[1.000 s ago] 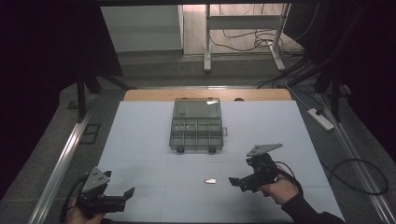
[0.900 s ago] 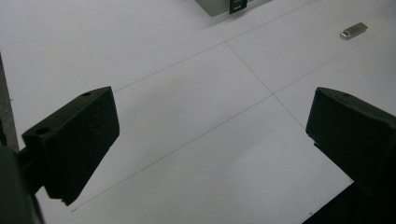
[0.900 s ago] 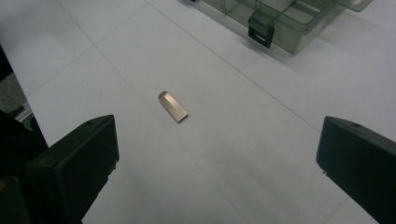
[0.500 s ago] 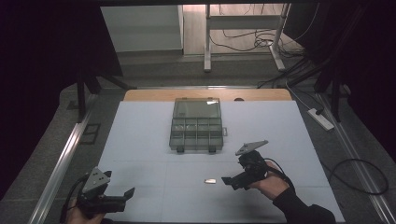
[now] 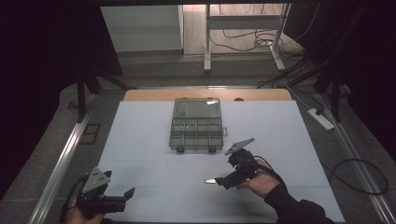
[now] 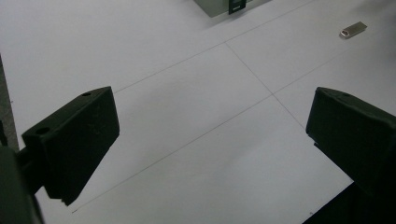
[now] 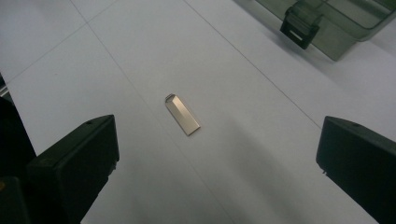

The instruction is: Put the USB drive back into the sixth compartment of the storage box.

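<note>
I see a small metal stick (image 7: 182, 115) lying flat on the white table (image 5: 140, 135). My right gripper (image 5: 223, 182) is just beside it, jaws wide apart with nothing in them, and the stick lies on the table a little ahead of the gap between them. My left gripper (image 5: 122, 196) is low at the near left corner, well apart from the stick, its jaws spread wide over bare table. A clear box (image 5: 196, 123) sits further back, lid up.
</note>
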{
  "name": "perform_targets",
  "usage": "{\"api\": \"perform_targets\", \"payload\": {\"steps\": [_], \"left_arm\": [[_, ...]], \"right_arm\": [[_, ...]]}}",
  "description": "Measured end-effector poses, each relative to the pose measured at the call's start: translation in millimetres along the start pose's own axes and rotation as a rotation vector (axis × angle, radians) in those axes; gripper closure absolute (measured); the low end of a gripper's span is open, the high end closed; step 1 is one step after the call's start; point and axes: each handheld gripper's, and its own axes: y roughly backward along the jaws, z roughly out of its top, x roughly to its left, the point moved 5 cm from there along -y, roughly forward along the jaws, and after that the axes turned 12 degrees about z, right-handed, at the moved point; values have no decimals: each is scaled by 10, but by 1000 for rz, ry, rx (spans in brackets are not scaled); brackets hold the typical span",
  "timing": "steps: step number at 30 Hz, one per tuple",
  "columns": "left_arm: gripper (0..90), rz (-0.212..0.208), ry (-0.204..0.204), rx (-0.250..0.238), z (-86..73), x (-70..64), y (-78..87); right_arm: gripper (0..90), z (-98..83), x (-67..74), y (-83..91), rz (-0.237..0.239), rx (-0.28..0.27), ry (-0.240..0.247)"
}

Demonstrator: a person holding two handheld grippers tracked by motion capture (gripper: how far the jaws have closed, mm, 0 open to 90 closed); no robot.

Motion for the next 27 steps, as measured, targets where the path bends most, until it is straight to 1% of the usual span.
{"api": "perform_targets", "payload": {"steps": [3,8,12,17,23,27], "left_arm": [[29,1,-2,0,1,-1,-1],[29,0,-4,0,1,-3,0],[29,0,-5,-2,1,-4,0],[28,0,-7,-2,1,-4,1],[28,-1,-7,-2,1,-4,1],[28,-2,-6,-4,1,-2,3]], "right_arm": [[0,22,19,-48,0,16,9],[0,57,42,-145,-2,52,39],[0,87,56,-213,2,67,51],[0,101,61,-271,5,82,58],[0,101,67,-360,3,114,64],[0,91,75,-444,9,142,79]]}}
